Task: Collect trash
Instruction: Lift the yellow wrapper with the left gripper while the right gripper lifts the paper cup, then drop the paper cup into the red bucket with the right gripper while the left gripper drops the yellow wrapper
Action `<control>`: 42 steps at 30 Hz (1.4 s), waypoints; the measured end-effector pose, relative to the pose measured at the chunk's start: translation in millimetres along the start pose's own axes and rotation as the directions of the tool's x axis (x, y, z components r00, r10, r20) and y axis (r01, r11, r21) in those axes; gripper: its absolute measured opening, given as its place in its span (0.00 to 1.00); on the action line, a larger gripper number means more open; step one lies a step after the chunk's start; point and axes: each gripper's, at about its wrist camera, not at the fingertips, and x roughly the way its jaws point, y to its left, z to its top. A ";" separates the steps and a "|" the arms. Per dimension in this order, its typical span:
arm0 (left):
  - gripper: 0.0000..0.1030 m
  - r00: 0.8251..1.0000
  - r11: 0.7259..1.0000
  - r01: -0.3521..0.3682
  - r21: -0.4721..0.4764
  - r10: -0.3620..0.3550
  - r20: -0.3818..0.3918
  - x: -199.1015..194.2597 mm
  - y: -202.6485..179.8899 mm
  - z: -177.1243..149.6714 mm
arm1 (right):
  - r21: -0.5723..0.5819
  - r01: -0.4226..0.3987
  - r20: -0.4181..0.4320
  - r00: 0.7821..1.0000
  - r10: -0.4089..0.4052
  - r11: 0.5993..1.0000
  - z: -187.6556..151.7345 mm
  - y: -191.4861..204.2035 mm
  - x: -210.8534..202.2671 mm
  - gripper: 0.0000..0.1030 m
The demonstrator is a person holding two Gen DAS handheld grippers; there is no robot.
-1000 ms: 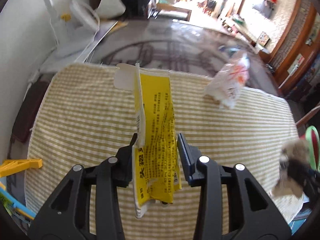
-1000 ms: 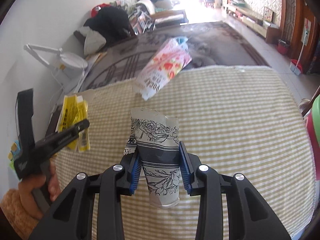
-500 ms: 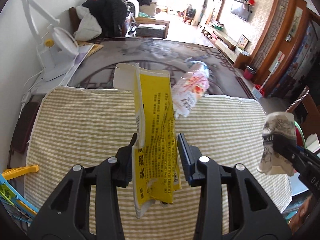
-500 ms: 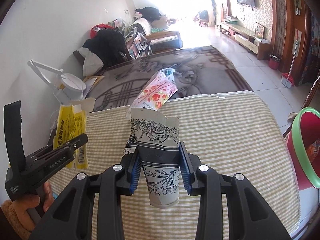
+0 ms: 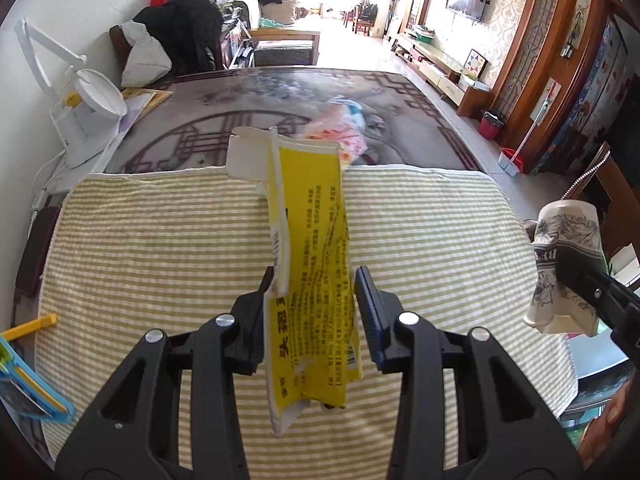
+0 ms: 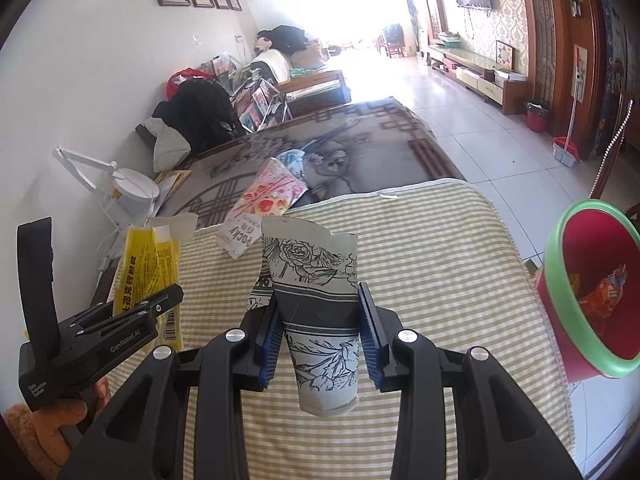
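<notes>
My left gripper [image 5: 314,280] is shut on a flattened yellow carton [image 5: 312,240] that stands upright between its pads, above the striped cloth [image 5: 160,240]. In the right wrist view that left gripper [image 6: 172,296] and the yellow carton [image 6: 148,264] hang at the left, held by a hand. My right gripper [image 6: 318,292] is shut on a crushed paper cup [image 6: 312,264] with a black flower print. The same cup [image 5: 560,232] shows at the right edge of the left wrist view. A pink snack wrapper [image 6: 264,204] lies at the cloth's far edge. A red bin with a green rim [image 6: 556,284] stands at the right.
A white desk lamp [image 5: 92,96] stands at the far left by the wall. Beyond the cloth lies a dark patterned surface [image 5: 240,120]. A yellow and blue object [image 5: 24,344] sits at the cloth's left edge. The bin holds some trash.
Both grippers have risen and drawn back from the cloth with their loads. The red bin has come into the right wrist view. The cup has entered the left wrist view at the right.
</notes>
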 end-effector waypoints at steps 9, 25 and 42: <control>0.37 1.000 0.999 0.007 0.044 -0.006 -0.014 2.9 -85.9 -11.4 | 0.028 0.006 -0.003 1.000 -0.006 1.000 0.5 -78.8 -26.1 0.32; 0.37 0.998 0.988 0.037 0.151 -0.045 0.046 -5.3 -209.4 -2.8 | 0.177 0.086 0.067 0.993 -0.099 0.980 2.5 -217.1 -76.9 0.32; 0.37 0.974 0.910 0.225 0.348 -0.225 -0.043 21.7 -327.7 -6.1 | 0.443 0.247 0.097 0.942 -0.320 0.862 -38.3 -328.2 -138.6 0.90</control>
